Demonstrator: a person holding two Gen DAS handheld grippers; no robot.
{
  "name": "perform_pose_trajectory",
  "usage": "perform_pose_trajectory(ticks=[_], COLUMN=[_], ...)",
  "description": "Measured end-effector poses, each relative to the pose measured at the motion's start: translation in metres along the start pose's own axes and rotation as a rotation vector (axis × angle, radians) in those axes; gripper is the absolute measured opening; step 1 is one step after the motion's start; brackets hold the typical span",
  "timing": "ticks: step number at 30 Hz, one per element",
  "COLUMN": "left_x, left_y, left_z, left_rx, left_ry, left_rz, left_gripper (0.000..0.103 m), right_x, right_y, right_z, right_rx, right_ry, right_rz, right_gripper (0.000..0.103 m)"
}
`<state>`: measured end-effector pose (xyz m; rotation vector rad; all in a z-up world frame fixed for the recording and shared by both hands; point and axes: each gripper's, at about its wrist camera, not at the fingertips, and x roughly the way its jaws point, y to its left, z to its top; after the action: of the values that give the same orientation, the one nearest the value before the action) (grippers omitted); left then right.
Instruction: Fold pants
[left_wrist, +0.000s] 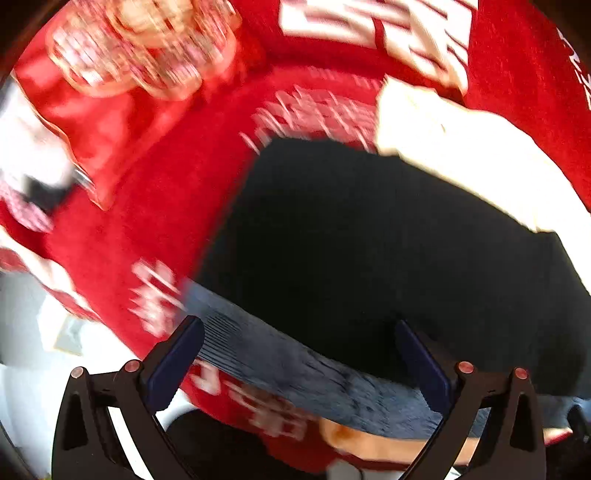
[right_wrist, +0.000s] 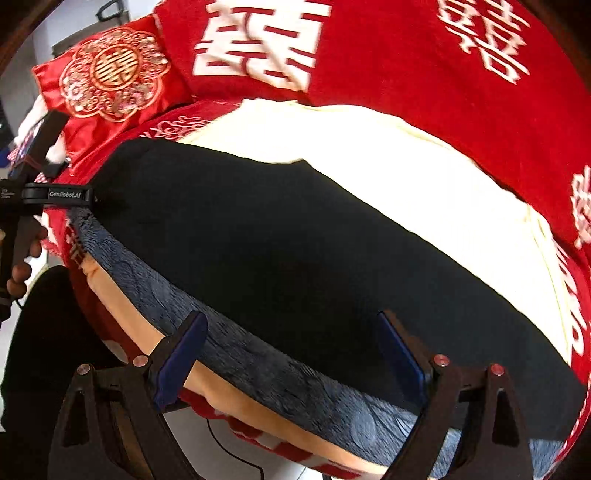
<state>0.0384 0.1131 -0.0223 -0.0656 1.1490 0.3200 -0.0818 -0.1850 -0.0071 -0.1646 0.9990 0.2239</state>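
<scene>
Only from right wrist: left gripper (right_wrist: 96, 199) beside pants (right_wrist: 295, 258).

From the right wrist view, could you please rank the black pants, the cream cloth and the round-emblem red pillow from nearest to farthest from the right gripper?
1. Black pants, directly ahead of the right gripper.
2. Cream cloth, beyond the pants.
3. Red pillow, far upper left.
</scene>
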Motion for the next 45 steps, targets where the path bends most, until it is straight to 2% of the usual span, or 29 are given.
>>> perform_pose_trajectory(ticks=[1,4,6,8,12,15,18,20,22,24,27,31,32,36,38,39,40,41,42,43,45], left_x=[-0.006,-0.010,-0.007,0.002,0.031,0.031,0.027,0.019,0.013,0.009,0.005,0.007,0.009,0.009,0.008,0.008,0.008,0.008,0.008,0.007,0.005], left_y=[-0.001,-0.016,-0.042,-0.065,-0.084,-0.075,-0.057,-0.053,-0.060,-0.077,-0.096,-0.107,-0.107,-0.105,-0.106,-0.107,-0.107,-0.107,-0.107,-0.106,-0.105], left_z=[0.004,0.023,0.035,0.042,0.049,0.043,0.039,0.031,0.017,0.000,-0.013,-0.011,-0.011,-0.012,-0.013,-0.014,-0.015,-0.015,-0.015,-0.015,-0.015], left_rx=[-0.002,-0.002,0.056,0.113,0.184,0.216,0.179,0.140,0.124,0.175,0.236,0.227,0.226,0.225,0.224,0.225,0.225,0.225,0.224,0.223,0.215], left_ry=[-0.025,-0.036,-0.037,-0.024,0.021,-0.001,0.004,-0.003,0.005,-0.005,-0.017,0.004,0.006,0.007,0.003,0.000,-0.002,-0.003,-0.003,0.000,0.015], left_rz=[-0.018,-0.107,-0.167,-0.179,-0.098,-0.104,-0.078,-0.095,-0.158,-0.127,-0.126,-0.103,-0.103,-0.110,-0.105,-0.100,-0.098,-0.098,-0.099,-0.102,-0.104], left_gripper=[0.103,0.103,0.103,0.103,0.103,0.103,0.103,0.103,0.103,0.103,0.103,0.103,0.103,0.103,0.103,0.103,0.103,0.103,0.103,0.103,0.103], right_x=[0.003,0.025,0.048,0.070,0.108,0.110,0.098,0.087,0.084,0.090,0.088,0.077,0.078,0.109,0.118,0.120,0.121,0.124,0.129,0.132,0.123], right_y=[0.003,0.015,0.022,0.024,0.012,-0.021,-0.034,-0.027,-0.014,0.001,0.001,-0.010,-0.019,-0.062,-0.057,-0.050,-0.044,-0.040,-0.037,-0.038,-0.042], right_z=[0.005,0.035,0.061,0.077,0.094,0.090,0.085,0.083,0.077,0.062,0.047,0.074,0.083,0.109,0.115,0.118,0.121,0.124,0.127,0.128,0.126], right_rx=[-0.009,-0.010,0.004,0.016,0.026,0.109,0.143,0.133,0.100,0.043,-0.001,0.007,0.035,0.244,0.191,0.145,0.098,0.062,0.030,0.024,0.073], right_ry=[-0.003,-0.029,-0.037,-0.015,0.068,0.078,0.059,0.023,0.030,0.079,0.058,0.002,-0.004,0.107,0.148,0.152,0.141,0.131,0.134,0.136,0.089], right_rz=[0.011,0.084,0.134,0.161,0.171,0.222,0.159,0.214,0.253,0.210,0.154,0.167,0.192,0.470,0.511,0.509,0.469,0.380,0.190,0.096,0.123], right_gripper=[0.094,0.094,0.094,0.094,0.094,0.094,0.094,0.094,0.095,0.095,0.095,0.096,0.096,0.097,0.100,0.101,0.100,0.100,0.101,0.101,0.101])
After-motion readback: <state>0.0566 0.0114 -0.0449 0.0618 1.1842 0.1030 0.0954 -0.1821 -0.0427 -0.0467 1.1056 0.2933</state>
